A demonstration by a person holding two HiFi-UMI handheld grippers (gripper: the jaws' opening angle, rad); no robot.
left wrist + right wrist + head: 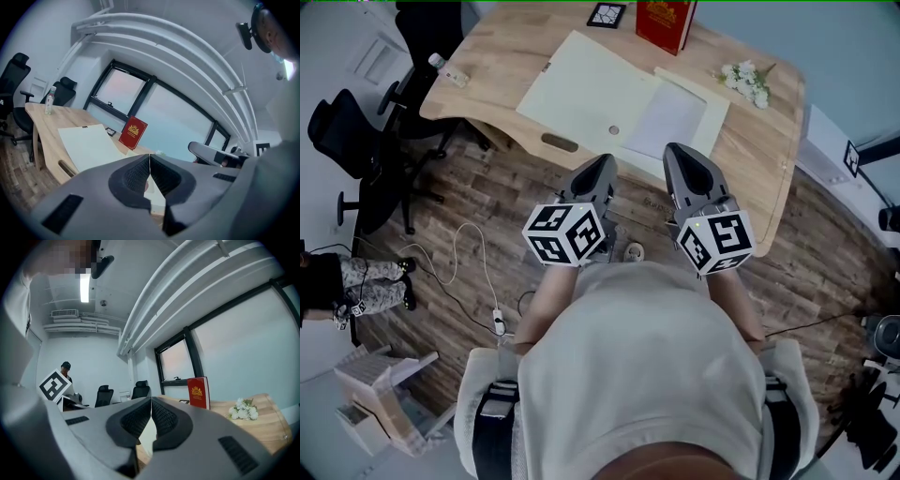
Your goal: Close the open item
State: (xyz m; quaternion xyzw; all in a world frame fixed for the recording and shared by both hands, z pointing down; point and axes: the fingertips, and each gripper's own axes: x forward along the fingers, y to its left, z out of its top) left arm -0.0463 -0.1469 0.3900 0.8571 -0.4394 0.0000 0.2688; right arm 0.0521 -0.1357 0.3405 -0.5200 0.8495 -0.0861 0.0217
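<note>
Wooden desk (pixel 761 141) bears an open cream folder (pixel 598 94) near a red book (pixel 664 23).

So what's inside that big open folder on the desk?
The open folder lies flat on the desk. Its right half holds a white sheet, and a small round dot sits near the fold. Anything under the sheet is covered, so it can't be seen.

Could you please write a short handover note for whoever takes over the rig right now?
Left gripper: shut, empty.
Right gripper: shut, empty.
Both are near the front edge of the light wooden desk, touching nothing.
The large pale-cream folder lies open flat on the desk, with a white sheet on its right half. The upright red book stands behind it.
Done: nothing yet.
Left: probably fold the wide left flap over and press the folder shut.
</note>
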